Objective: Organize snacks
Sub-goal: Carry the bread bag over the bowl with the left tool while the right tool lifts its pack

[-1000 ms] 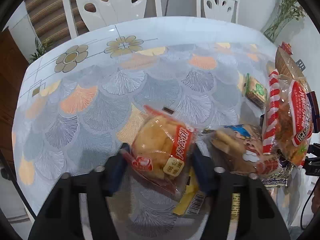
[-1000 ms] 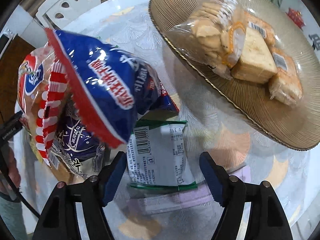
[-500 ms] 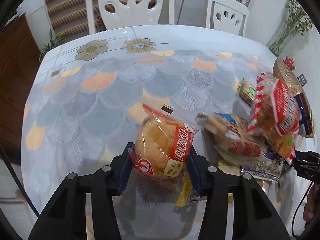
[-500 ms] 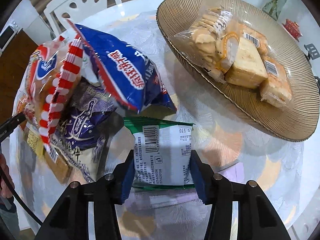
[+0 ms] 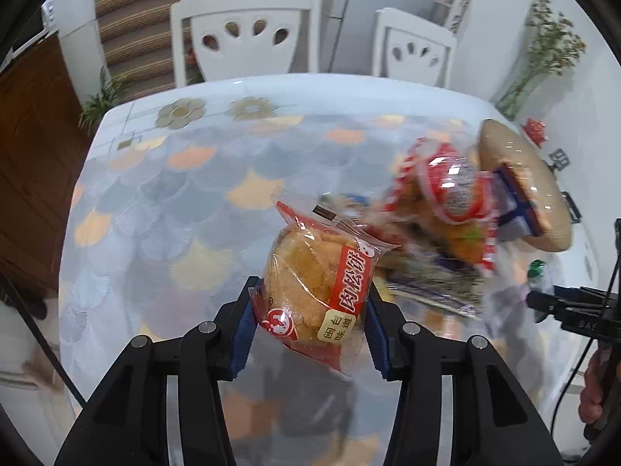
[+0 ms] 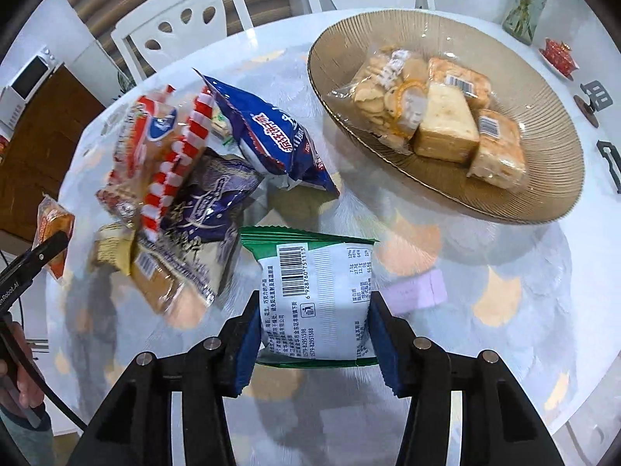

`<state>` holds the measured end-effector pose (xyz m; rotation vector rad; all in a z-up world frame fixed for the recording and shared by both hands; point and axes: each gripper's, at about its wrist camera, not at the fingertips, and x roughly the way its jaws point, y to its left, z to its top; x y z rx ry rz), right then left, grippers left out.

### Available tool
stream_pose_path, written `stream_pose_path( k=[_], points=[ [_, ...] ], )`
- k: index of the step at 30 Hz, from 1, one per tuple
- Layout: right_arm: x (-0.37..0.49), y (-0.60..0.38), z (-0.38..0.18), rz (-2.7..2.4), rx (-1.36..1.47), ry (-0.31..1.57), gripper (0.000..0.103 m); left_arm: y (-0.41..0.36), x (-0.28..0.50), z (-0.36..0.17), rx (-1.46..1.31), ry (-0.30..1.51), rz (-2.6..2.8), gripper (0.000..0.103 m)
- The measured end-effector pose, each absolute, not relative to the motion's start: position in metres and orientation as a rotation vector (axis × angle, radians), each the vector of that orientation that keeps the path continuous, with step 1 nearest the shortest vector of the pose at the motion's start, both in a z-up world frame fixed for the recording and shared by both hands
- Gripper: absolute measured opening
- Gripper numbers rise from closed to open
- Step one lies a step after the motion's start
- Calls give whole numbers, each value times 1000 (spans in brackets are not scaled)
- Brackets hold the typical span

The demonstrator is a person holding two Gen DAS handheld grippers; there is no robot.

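Note:
My left gripper (image 5: 310, 322) is shut on a red-wrapped meat floss cake (image 5: 314, 283) and holds it above the table. My right gripper (image 6: 314, 334) is shut on a green-and-white snack packet (image 6: 316, 295), barcode side up, lifted off the table. A gold ribbed plate (image 6: 543, 124) at the far right holds a biscuit bag (image 6: 388, 85) and wrapped cakes (image 6: 446, 124). A pile of snack bags lies left of the packet: a blue bag (image 6: 268, 139), a red-striped bag (image 6: 163, 155) and a purple bag (image 6: 202, 225). The pile (image 5: 446, 209) and plate (image 5: 524, 178) show blurred in the left wrist view.
The round table has a scallop-patterned cloth (image 5: 174, 202). Two white chairs (image 5: 248, 35) stand at the far side. A small lilac block (image 6: 419, 291) lies right of the green packet. A vase (image 6: 524, 15) and a red cup (image 6: 557, 52) stand beyond the plate.
Both grippers closed on their snacks and lifted them. The left one raised the meat floss cake; the right one raised the green packet off the table.

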<state>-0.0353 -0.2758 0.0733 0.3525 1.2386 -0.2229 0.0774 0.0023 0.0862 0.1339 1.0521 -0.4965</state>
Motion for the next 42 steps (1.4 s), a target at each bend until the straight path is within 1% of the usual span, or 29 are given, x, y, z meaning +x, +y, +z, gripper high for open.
stream_pose_path(
  k=[7,15,21,28,33,42],
  points=[
    [-58,-273,89,-208,365,1232,50,-34,51,112,175,1006,-583,46],
    [-70,-318,128,-259,398,1153,50,-105,34,149,230,922,-723,46],
    [-76,-364,166,-318,430,1065,50,-167,29,164,294,872,-823,46],
    [-64,-413,189,-373,455,1006,50,-232,28,164,354,856,-922,46],
    [-43,-444,182,-396,470,1033,50,-276,35,152,385,873,-978,46],
    [-12,-485,170,-387,510,1032,50,-327,54,139,382,897,-1003,47]
  ],
)
